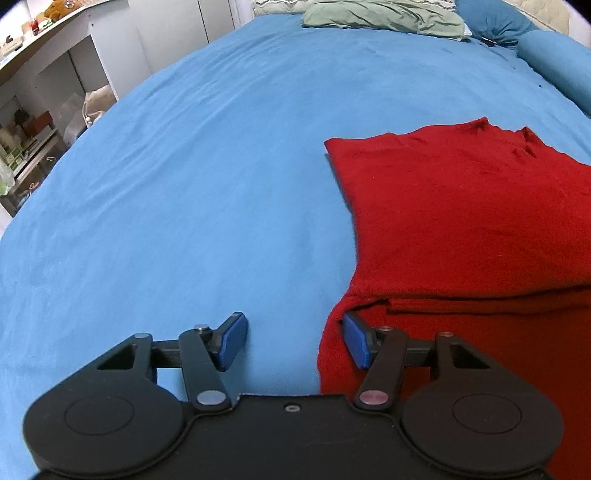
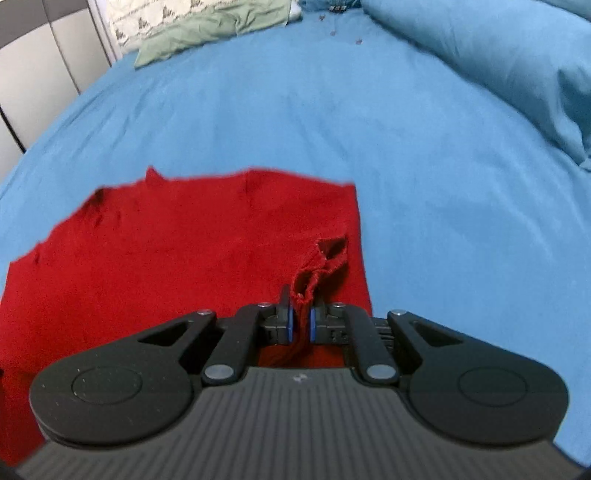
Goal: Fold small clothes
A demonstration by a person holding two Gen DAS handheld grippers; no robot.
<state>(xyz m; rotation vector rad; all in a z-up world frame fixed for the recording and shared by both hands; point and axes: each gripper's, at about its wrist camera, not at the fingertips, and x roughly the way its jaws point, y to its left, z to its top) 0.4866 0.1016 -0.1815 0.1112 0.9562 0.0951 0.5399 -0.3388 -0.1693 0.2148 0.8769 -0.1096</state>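
Note:
A red garment (image 1: 461, 214) lies on the blue bed sheet (image 1: 184, 184), partly folded over itself. In the left wrist view my left gripper (image 1: 295, 341) is open, low over the sheet at the garment's left edge; its right finger (image 1: 356, 339) sits against the red cloth. In the right wrist view the red garment (image 2: 184, 251) spreads to the left and ahead. My right gripper (image 2: 302, 325) is shut on a bunched edge of the garment (image 2: 321, 266), which stands up between the blue pads.
A green cloth (image 1: 384, 16) and blue pillows (image 1: 561, 66) lie at the far end of the bed. A blue duvet (image 2: 498, 66) lies at the right. White shelves with clutter (image 1: 44, 110) stand left of the bed.

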